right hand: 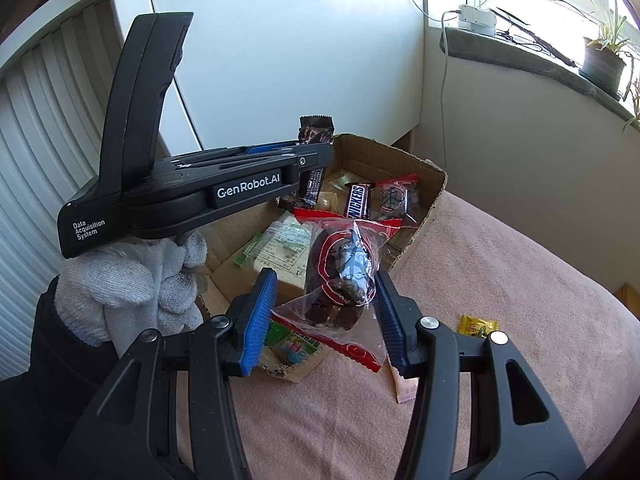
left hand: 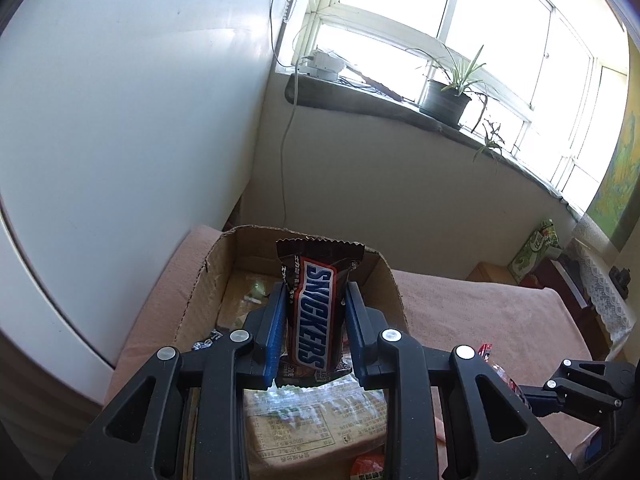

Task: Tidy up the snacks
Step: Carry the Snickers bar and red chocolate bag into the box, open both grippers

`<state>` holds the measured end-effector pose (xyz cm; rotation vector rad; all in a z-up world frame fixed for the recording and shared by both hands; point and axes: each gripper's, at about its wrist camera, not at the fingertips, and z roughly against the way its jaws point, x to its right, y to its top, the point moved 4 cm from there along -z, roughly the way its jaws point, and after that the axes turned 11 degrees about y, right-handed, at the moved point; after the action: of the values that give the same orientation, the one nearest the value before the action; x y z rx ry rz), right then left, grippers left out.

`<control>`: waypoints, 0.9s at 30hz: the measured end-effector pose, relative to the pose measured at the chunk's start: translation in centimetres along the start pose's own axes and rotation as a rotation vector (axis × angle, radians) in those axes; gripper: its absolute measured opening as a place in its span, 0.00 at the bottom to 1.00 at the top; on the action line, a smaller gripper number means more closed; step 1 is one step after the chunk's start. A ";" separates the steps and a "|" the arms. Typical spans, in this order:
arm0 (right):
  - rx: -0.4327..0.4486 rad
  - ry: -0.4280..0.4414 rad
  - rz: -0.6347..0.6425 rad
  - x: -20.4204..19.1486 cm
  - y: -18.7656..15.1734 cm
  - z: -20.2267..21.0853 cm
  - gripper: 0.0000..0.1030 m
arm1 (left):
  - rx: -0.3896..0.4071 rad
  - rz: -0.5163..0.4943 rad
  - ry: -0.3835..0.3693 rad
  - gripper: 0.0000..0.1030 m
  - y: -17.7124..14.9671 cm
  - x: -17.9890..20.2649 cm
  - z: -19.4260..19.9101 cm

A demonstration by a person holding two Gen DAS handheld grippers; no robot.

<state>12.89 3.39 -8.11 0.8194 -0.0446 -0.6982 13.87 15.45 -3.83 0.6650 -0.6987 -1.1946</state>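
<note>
I have a Snickers bar [left hand: 316, 312] pinched upright in my left gripper [left hand: 316, 312], jaws pressed against its two long edges, and it hangs over the open cardboard box [left hand: 208, 276] that sits on the pink-covered bed [left hand: 480, 312]. My right gripper [right hand: 320, 312] has its jaws closed partway on a clear-and-red wrapped cake snack [right hand: 340, 276]; the right blue pad touches the wrapper, though on the left side I cannot tell whether the pad bears on the snack or only on loose film. That packet is at the near rim of the box, partly over the bed.

The box already holds another Snickers [right hand: 357, 200], a similar red-trimmed packet [right hand: 394, 196] and a flat pale package [right hand: 280, 252] (crackers, I would guess). A yellow candy [right hand: 478, 326] and a pale sachet [right hand: 404, 388] lie on the bed outside it.

To do this well, I would bring the left bar down low toward the other Snickers before letting go, so like goes with like and it lands flat rather than toppling. The right packet is slippery film: I would carry it fully inside the rim and keep it clear of the left gripper, since the two tools are close over the same box.
</note>
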 end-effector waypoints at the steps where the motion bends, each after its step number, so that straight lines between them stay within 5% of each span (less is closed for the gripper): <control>1: -0.005 0.005 0.004 -0.2 0.0 -0.2 0.50 | -0.001 0.001 0.006 0.26 0.1 -0.1 -0.1; 27: -0.057 0.057 0.054 -1.6 0.2 -3.4 0.54 | 0.003 -0.005 0.069 0.26 0.2 -1.0 -0.2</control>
<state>12.78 6.65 -9.94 0.7802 0.0048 -0.6216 13.94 16.47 -3.87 0.7077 -0.6413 -1.1698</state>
